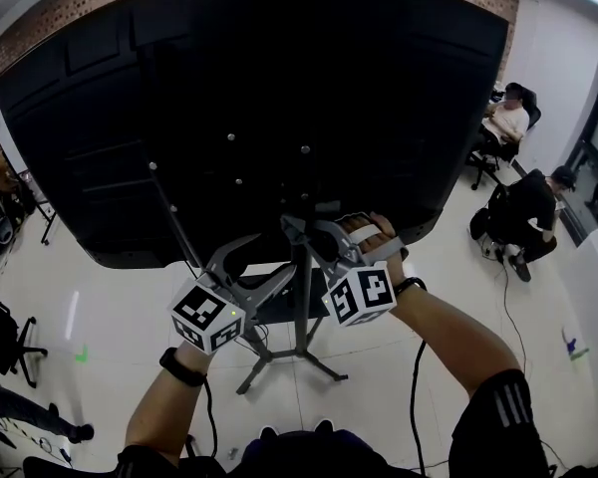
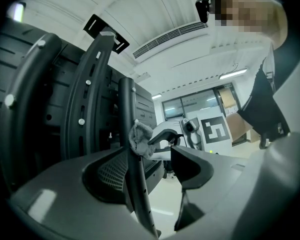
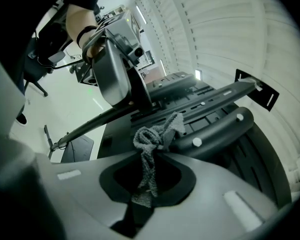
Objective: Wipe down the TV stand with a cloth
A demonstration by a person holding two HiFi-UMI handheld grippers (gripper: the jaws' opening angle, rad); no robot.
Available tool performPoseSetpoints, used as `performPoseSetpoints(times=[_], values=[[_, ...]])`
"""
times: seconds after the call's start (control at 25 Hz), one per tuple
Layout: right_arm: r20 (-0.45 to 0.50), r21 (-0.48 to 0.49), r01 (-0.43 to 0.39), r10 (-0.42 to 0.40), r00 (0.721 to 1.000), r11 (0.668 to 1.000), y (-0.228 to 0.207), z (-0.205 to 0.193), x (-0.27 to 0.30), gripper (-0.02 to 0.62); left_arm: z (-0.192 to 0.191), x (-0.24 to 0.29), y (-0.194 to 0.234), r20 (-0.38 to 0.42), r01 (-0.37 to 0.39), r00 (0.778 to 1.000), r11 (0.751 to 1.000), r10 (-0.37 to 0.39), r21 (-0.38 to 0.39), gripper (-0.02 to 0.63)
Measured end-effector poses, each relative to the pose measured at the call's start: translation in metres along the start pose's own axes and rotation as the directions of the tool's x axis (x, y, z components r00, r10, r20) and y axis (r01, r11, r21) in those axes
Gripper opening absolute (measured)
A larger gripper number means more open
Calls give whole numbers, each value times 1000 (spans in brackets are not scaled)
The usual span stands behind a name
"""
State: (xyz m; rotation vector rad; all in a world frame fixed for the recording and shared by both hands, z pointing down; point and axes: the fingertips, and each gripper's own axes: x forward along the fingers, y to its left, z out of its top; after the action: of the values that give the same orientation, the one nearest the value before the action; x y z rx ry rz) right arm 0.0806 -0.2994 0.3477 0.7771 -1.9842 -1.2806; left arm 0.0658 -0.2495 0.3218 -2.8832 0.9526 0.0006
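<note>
Two grippers | left gripper [image 2: 156,153]: fingers apart beside stand pole [image 2: 127,109] | right gripper [image 3: 148,160]: fingers pinching grey cloth [image 3: 153,138] against it

A: Who is sitting over on the right?
B: One person in a white top [image 1: 506,118] is sitting in a chair by the wall. A person in black [image 1: 528,212] is sitting nearer, bent forward.
A: And on the left?
B: A black office chair [image 1: 0,332] is standing on the pale floor [image 1: 100,297], near a green mark [image 1: 81,354]. A brick wall [image 1: 70,8] is running along the back, and a long ceiling vent [image 2: 170,36] is showing overhead.
</note>
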Motion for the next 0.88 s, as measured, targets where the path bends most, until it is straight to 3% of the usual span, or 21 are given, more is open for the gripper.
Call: performPoseSetpoints(times=[0.2,0.4,0.88], values=[[-7,9,-24,24,1000,1000,22,-4,6,35,-25,-3,4,-23,4,1000,1000,-4,-25,292],[-3,13,4,-4,1000,1000,26,-2,5,35,-54,-5,8,-51,1,999,998,-3,-56,292],[-65,22,-108,109,992,994,104,-27,21,35,-114,-5,1,-99,16,995,994,-27,-109,293]])
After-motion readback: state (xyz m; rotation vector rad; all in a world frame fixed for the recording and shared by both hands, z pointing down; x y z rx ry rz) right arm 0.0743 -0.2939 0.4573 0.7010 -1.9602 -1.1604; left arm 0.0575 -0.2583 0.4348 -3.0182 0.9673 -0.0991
